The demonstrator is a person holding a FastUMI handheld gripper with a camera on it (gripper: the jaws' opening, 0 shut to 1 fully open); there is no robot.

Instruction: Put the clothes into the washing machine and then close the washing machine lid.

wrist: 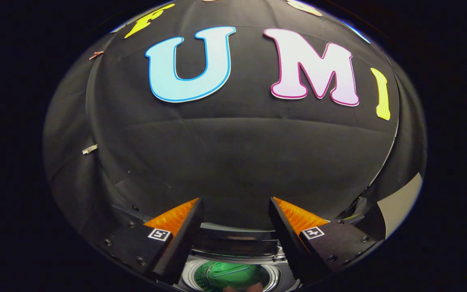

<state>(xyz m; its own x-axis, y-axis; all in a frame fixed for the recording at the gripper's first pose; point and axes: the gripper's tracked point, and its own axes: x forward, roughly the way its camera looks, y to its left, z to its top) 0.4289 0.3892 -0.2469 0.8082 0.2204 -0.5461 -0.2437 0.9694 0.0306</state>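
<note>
My gripper [235,209] stands open, its two fingers wide apart with nothing between them, facing the black cloth wall. Below and between the fingers lies the washing machine [233,259], seen from above. Its lid [237,243] is raised at the back. Inside the round drum rim [195,275] sits a green garment [229,273]. The fingers are above the machine and apart from it.
The booth's black cloth wall [233,162] rises straight ahead beyond the fingers. A pale panel [399,205] shows at the right, beside the cloth's edge. A small white tag [89,149] is pinned on the cloth to the left.
</note>
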